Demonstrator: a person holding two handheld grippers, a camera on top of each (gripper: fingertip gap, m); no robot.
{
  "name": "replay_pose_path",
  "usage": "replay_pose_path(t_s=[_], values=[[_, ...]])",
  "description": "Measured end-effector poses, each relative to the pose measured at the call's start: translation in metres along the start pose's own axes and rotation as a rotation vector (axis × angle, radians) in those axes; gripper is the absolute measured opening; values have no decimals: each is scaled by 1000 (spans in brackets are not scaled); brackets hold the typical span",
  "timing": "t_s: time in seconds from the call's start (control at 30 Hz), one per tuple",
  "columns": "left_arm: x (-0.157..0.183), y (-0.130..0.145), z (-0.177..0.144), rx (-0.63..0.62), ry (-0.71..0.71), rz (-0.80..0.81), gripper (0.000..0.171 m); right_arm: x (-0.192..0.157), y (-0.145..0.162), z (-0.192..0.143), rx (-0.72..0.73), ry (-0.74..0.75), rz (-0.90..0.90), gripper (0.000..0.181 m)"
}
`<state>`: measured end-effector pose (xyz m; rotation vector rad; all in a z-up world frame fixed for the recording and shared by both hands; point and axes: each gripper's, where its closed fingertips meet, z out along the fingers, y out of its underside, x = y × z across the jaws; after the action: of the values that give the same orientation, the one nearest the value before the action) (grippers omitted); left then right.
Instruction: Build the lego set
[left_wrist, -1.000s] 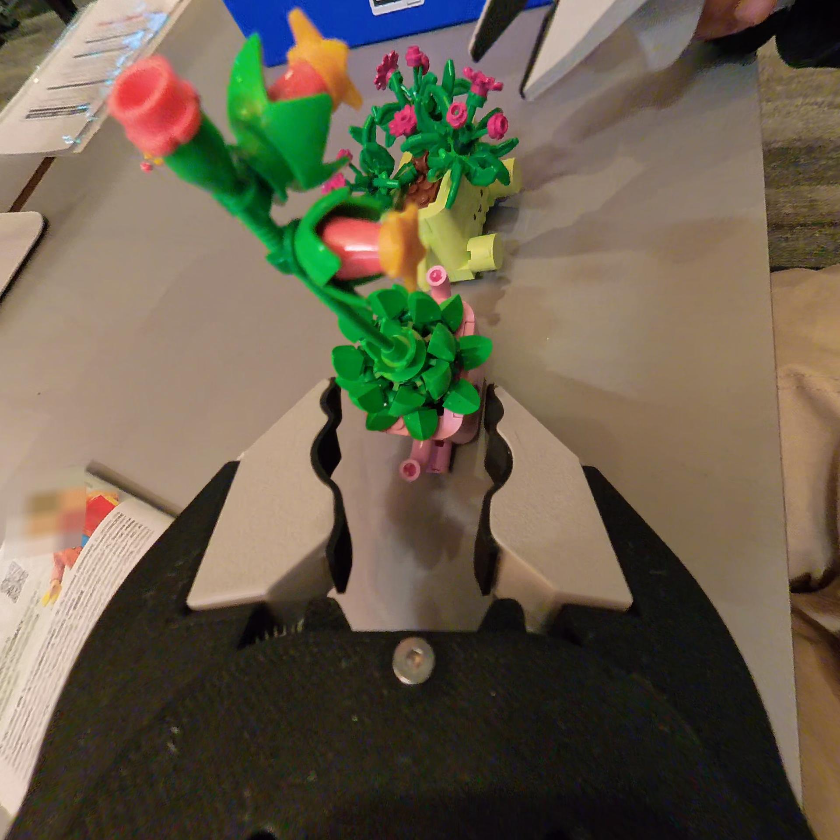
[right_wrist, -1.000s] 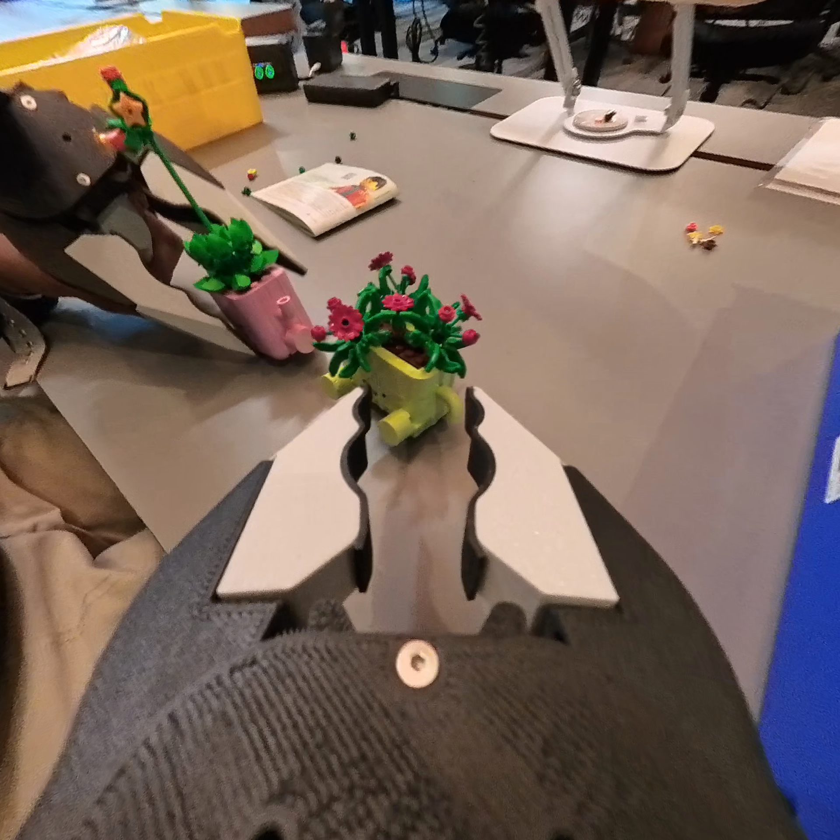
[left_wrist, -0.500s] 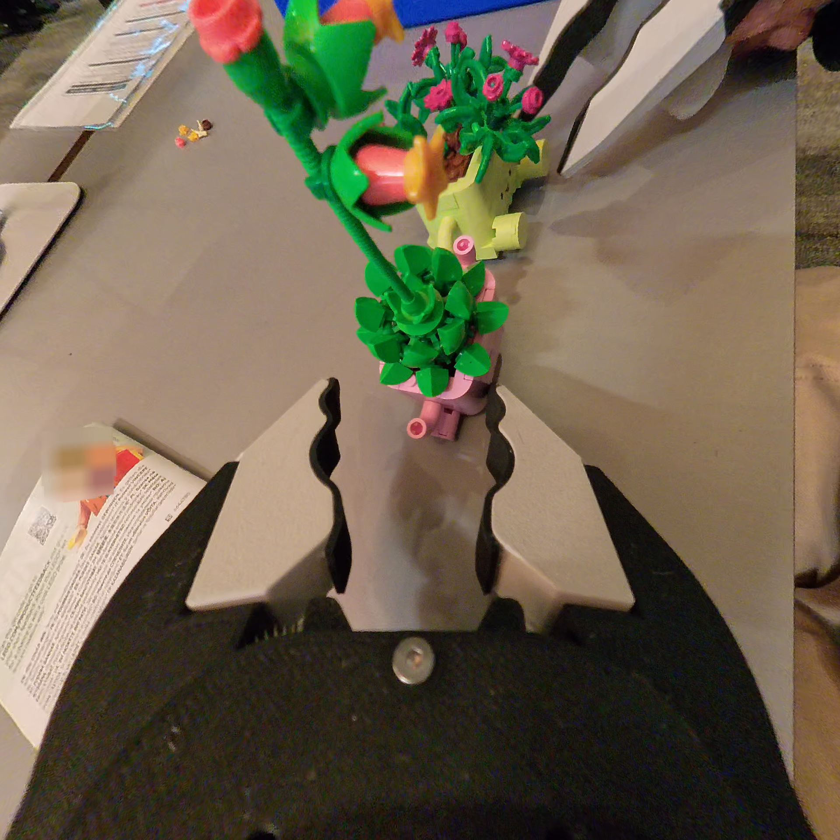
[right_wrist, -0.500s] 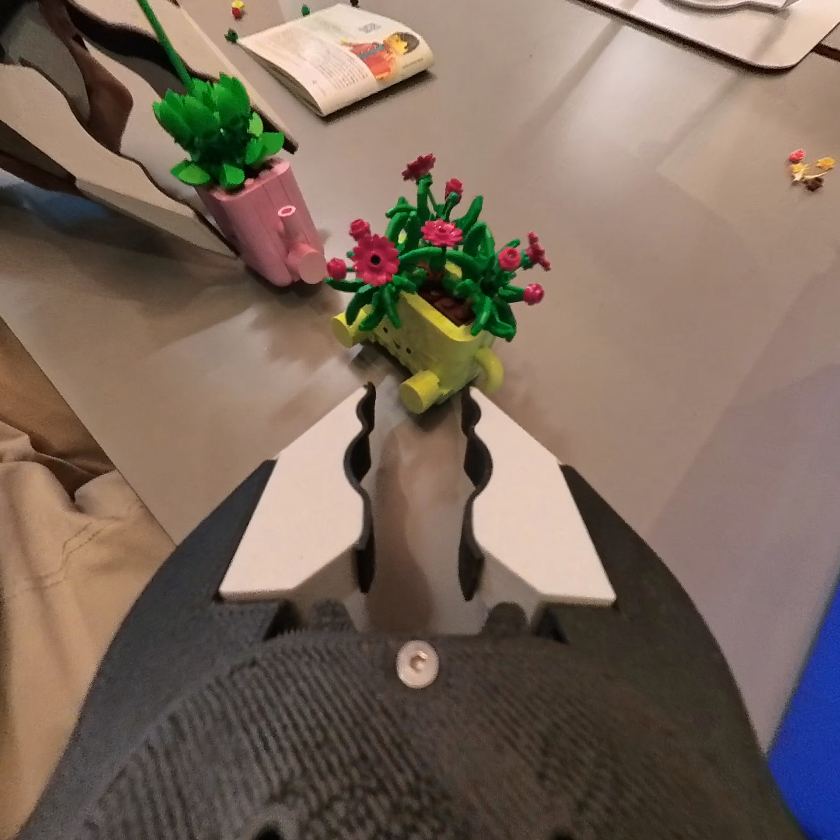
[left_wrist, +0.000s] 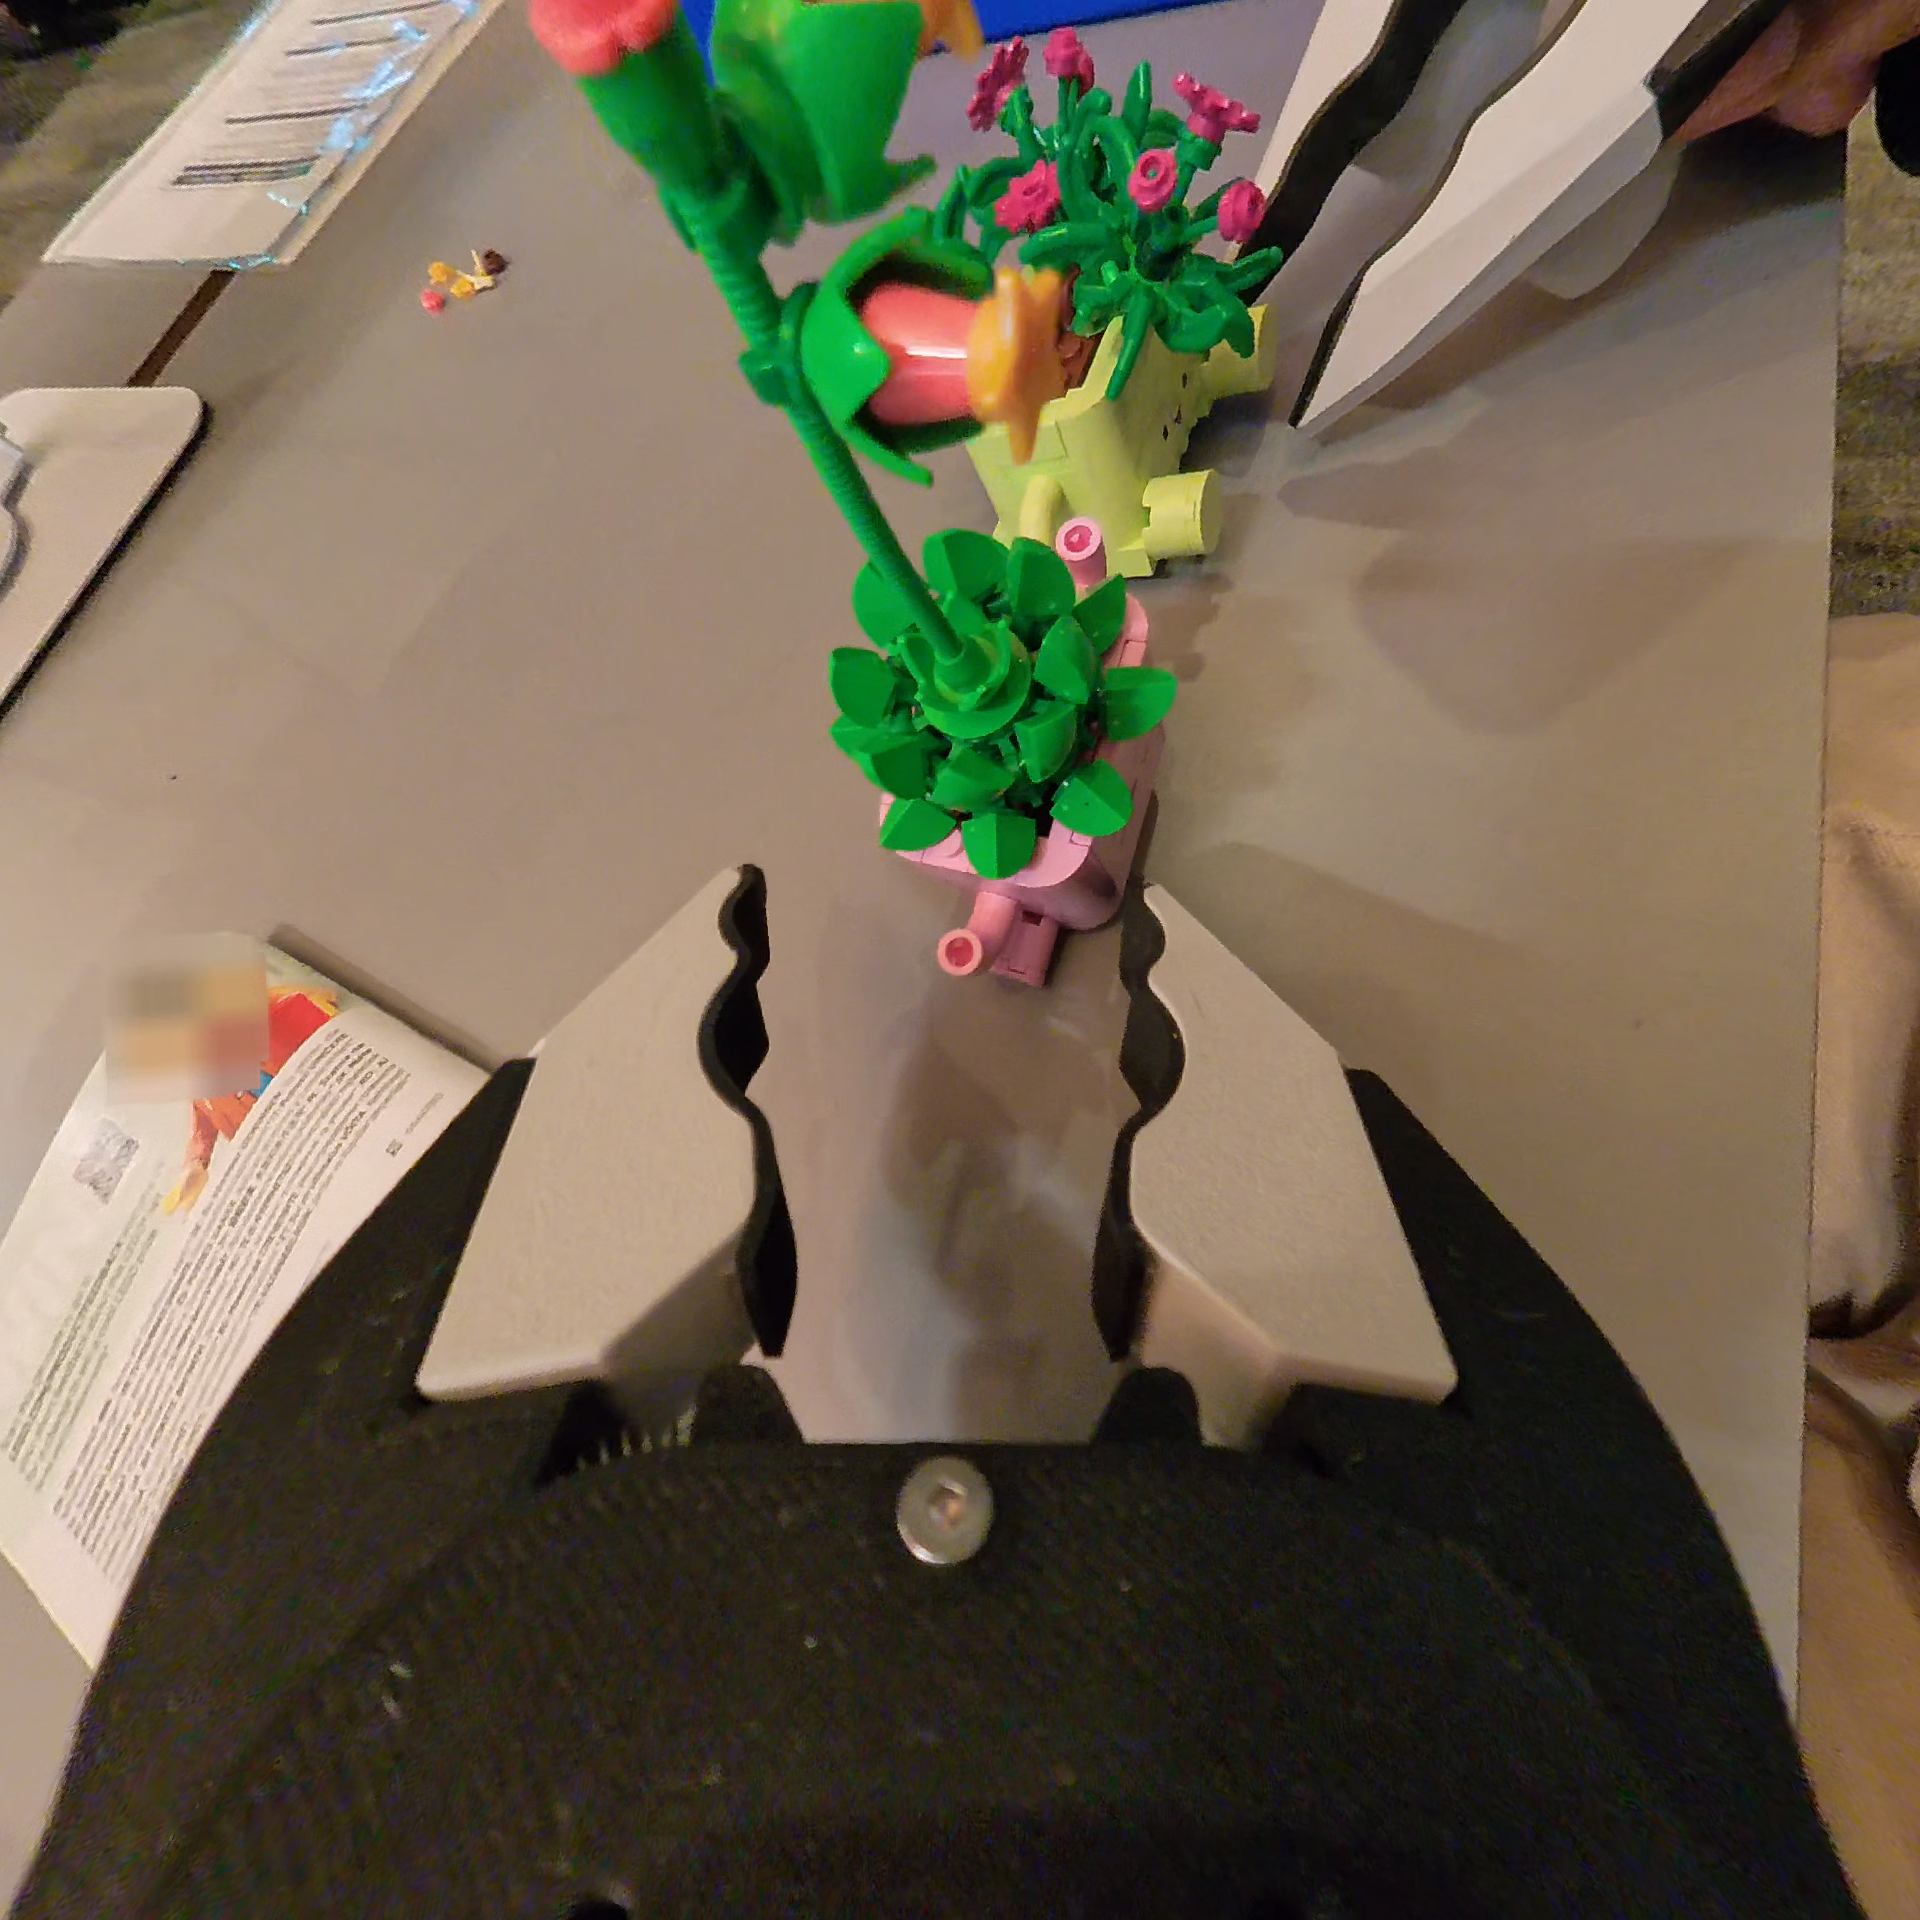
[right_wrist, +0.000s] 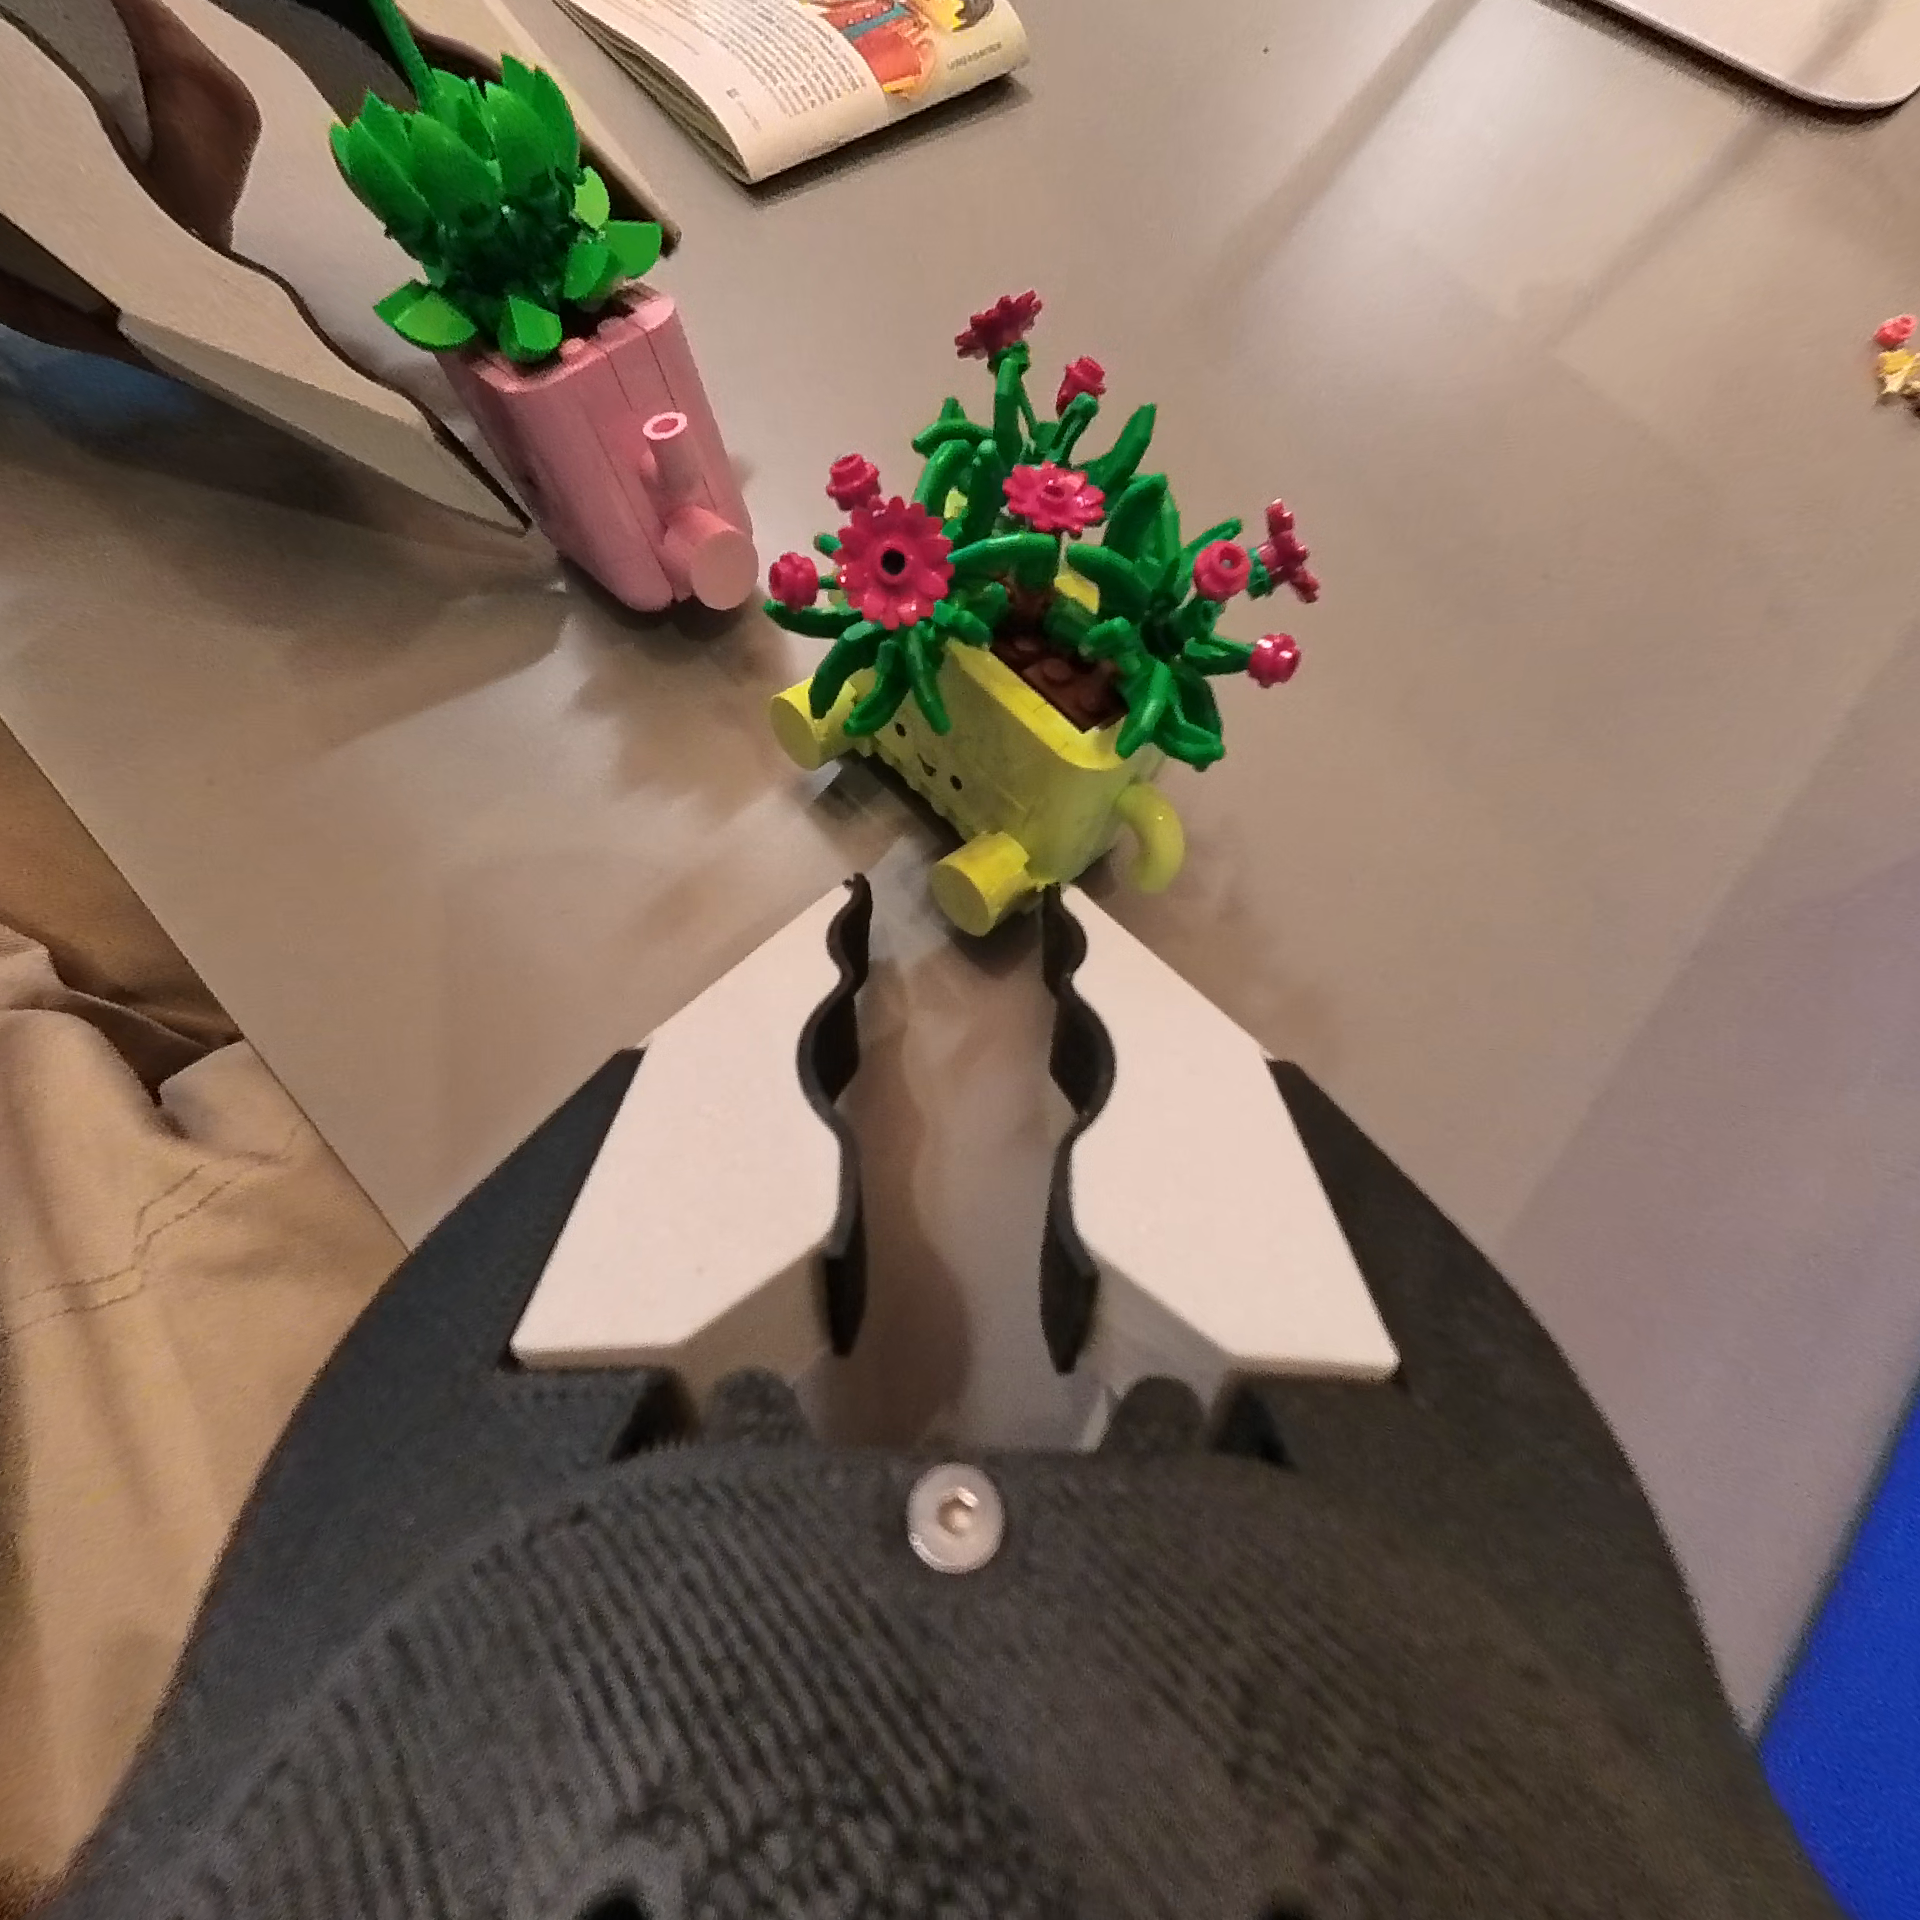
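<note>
left gripper (left_wrist: 945, 904) backed off pink pot (left_wrist: 1049, 883) | right gripper (right_wrist: 951, 904) seemingly narrower

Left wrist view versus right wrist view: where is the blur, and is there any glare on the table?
Left wrist view: the tall flower stem's top blooms are soft; table shows mild sheen. Right wrist view: edges smear, the yellow-green pot is fairly sharp.

pink pot (left_wrist: 1049, 894): flower tops cut by frame edge | booklet (left_wrist: 156, 1247): partly under mosaic patch
</note>
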<state>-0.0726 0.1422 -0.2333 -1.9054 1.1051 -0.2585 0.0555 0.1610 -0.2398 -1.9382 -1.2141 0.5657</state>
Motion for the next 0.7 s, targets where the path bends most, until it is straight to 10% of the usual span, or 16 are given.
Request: replay_pose_path(t_s=[0.4,0.7], values=[[-2,13,-16,-29,-102,-88,93,2,-8,-10,77,24,-6,45],[40,-13,-56,106,-173,-146,141,-4,-13,-52,207,302,-82,117]])
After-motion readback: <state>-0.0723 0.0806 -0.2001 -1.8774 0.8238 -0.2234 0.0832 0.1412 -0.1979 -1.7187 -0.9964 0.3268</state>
